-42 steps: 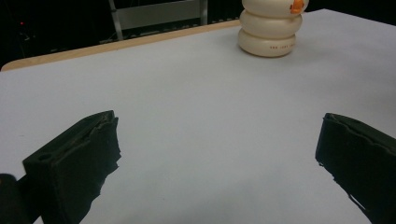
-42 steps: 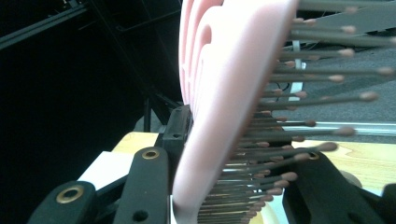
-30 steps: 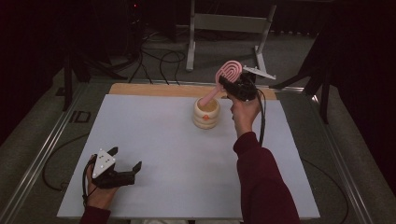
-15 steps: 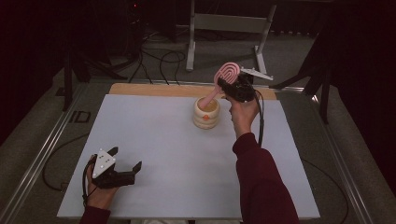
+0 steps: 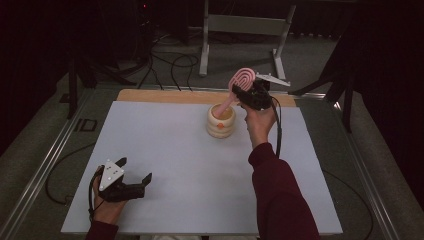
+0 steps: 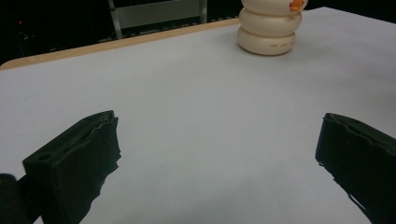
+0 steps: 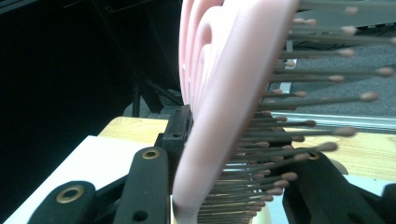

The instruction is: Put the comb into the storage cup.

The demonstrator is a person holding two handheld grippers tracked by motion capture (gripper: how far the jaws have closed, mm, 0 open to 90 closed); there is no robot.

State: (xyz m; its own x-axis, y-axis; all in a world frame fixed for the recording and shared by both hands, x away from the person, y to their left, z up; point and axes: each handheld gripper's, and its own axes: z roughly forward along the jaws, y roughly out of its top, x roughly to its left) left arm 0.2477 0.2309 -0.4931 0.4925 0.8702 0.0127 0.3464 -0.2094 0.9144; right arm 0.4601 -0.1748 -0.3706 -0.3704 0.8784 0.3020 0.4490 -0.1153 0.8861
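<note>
Overhead, the right tool [image 5: 245, 95] is raised on an upright forearm, clamped on a pink hairbrush [image 5: 241, 82] whose handle slants down-left into a cream holder [image 5: 221, 121]. Left tool [image 5: 137, 182] is rested apart on the surface [image 5: 190, 190].

Counter [image 5: 165, 150]: a pale grey-white sheet is laid over it; a strip of light wood [image 5: 160, 96] is left bare along the 12 o'clock edge.
Frame: metal rails [image 5: 45, 170] are run along the 9 o'clock and 3 o'clock sides of the counter.
Floor [image 5: 320, 65]: grey, seen beyond the 12 o'clock edge.
Cables [image 5: 167, 62]: black loops are strewn on the floor toward 11 o'clock.
Stand [image 5: 245, 25]: a grey metal frame on two legs is set at 12 o'clock.
Walls: lost in darkness on all sides.
Light: the counter is lit from above; a small red lamp [image 5: 145, 6] is seen at 11 o'clock.
</note>
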